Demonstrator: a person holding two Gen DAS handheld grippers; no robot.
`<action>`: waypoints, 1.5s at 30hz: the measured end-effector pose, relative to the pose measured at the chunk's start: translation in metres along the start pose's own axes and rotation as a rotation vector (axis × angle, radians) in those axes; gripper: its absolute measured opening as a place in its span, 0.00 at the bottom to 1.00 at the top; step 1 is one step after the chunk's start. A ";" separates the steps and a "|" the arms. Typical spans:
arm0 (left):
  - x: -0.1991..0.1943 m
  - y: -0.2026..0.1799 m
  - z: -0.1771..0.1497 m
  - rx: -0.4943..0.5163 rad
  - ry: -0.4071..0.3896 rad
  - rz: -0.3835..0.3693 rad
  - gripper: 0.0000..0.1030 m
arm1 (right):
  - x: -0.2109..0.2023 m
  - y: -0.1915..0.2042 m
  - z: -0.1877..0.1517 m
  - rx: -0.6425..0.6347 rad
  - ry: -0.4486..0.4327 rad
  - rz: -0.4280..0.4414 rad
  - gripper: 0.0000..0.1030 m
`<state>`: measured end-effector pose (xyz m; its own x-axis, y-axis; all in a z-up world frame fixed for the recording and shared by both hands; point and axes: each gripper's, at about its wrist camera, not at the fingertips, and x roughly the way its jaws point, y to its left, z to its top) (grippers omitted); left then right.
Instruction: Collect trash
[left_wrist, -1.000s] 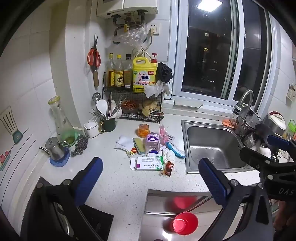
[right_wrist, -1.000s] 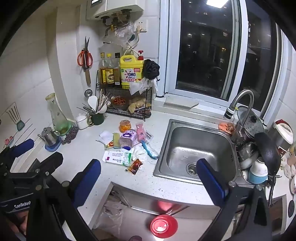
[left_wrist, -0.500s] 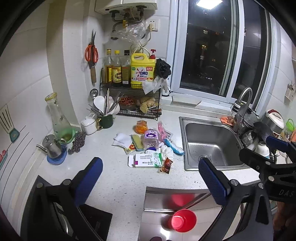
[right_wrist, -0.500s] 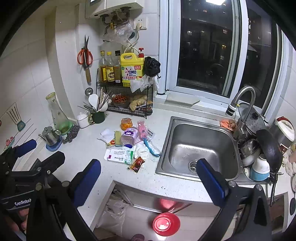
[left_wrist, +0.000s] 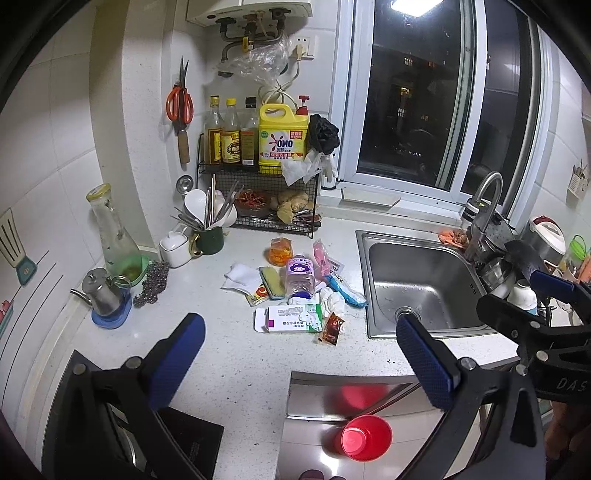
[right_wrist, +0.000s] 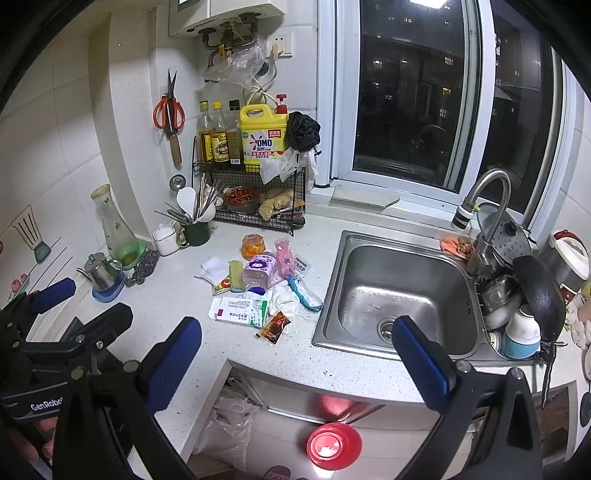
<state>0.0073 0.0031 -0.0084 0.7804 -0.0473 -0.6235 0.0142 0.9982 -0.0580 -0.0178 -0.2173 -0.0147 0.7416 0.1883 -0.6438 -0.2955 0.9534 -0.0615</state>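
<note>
A pile of trash lies on the white counter left of the sink: a white and green carton (left_wrist: 288, 319) (right_wrist: 240, 310), a red sauce packet (left_wrist: 331, 327) (right_wrist: 274, 326), a clear bottle with a purple label (left_wrist: 300, 275) (right_wrist: 258, 271), a blue wrapper (left_wrist: 345, 290) (right_wrist: 304, 293), crumpled tissue (left_wrist: 239, 275) and a pink wrapper (right_wrist: 284, 254). My left gripper (left_wrist: 301, 360) is open and empty, well short of the pile. My right gripper (right_wrist: 295, 360) is open and empty, above the counter's front edge. A red bin (left_wrist: 365, 437) (right_wrist: 334, 445) stands on the floor below.
A steel sink (right_wrist: 399, 295) with a tap (right_wrist: 484, 206) is on the right, dishes (right_wrist: 517, 314) beside it. A wire rack (left_wrist: 258, 192) with bottles stands at the back wall. A kettle (left_wrist: 103, 291), a glass carafe (left_wrist: 114, 236) and a utensil mug (left_wrist: 208, 236) stand left. A stove (left_wrist: 110, 424) is lower left.
Both grippers have drawn back and risen a little, so the counter and pile look farther and lower. Both jaws stay open. Nothing on the counter has moved.
</note>
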 end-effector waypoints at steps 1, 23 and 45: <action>0.000 0.000 0.000 0.002 0.001 0.001 1.00 | 0.000 0.000 0.000 0.000 -0.001 0.001 1.00; 0.001 -0.010 -0.002 0.018 0.007 -0.001 1.00 | 0.001 -0.004 0.001 0.007 0.005 0.001 1.00; 0.001 -0.023 0.005 0.011 0.018 0.010 1.00 | 0.001 -0.007 0.003 0.013 0.001 0.018 1.00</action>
<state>0.0104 -0.0194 -0.0038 0.7690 -0.0383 -0.6381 0.0135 0.9990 -0.0436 -0.0132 -0.2237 -0.0130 0.7355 0.2051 -0.6457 -0.3009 0.9528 -0.0401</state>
